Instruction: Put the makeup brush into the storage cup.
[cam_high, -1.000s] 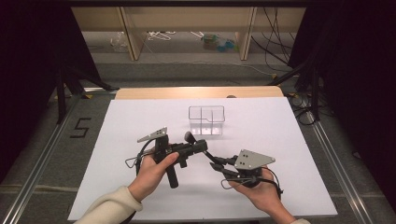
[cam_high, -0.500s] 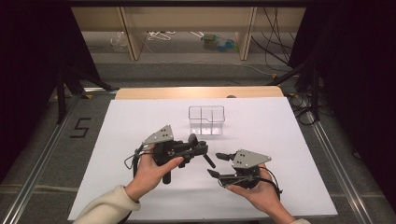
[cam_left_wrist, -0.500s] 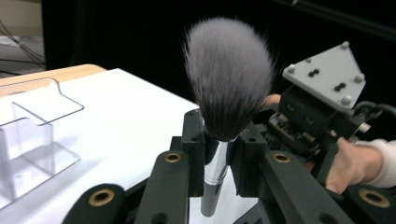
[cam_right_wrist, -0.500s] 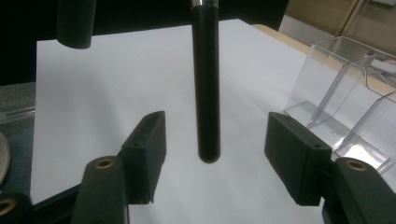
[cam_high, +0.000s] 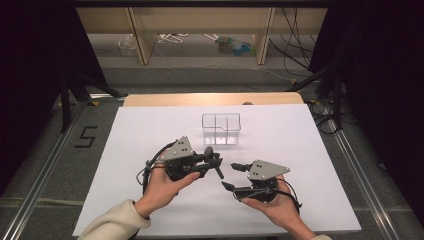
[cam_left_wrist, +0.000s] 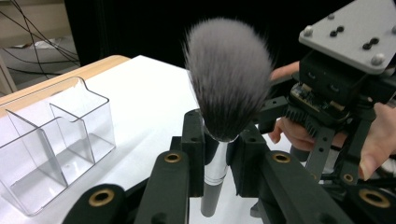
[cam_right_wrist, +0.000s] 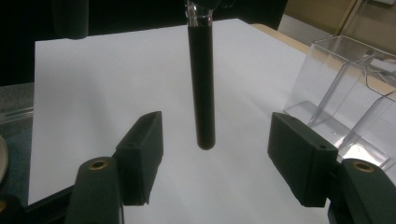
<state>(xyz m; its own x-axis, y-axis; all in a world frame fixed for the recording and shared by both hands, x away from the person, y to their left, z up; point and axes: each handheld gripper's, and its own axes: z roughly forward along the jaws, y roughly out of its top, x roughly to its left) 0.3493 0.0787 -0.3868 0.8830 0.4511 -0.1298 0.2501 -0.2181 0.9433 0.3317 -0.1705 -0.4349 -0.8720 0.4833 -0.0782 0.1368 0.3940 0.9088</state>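
Observation:
A makeup brush (cam_left_wrist: 229, 79) with a grey bristle head, silver ferrule and black handle stands upright in my left gripper (cam_left_wrist: 219, 154), which is shut on its ferrule. In the high view that left gripper (cam_high: 212, 160) holds the brush (cam_high: 216, 167) above the white table, left of centre. My right gripper (cam_high: 231, 176) is just to its right, apart from it. Its jaws have just been opening and stand wide. In the right gripper view the black handle (cam_right_wrist: 201, 84) hangs ahead of the right gripper (cam_right_wrist: 215, 158), between the jaws' lines but untouched by the pads.
A clear plastic organizer (cam_high: 221, 128) with dividers stands on the white table cover (cam_high: 300, 150) behind both grippers, and appears in both gripper views (cam_left_wrist: 51, 140) (cam_right_wrist: 345, 93). Dark floor and metal rails border the table.
The right gripper, shut at the brush handle a second ago, has opened and drawn away to the right. The left gripper has lifted the brush slightly.

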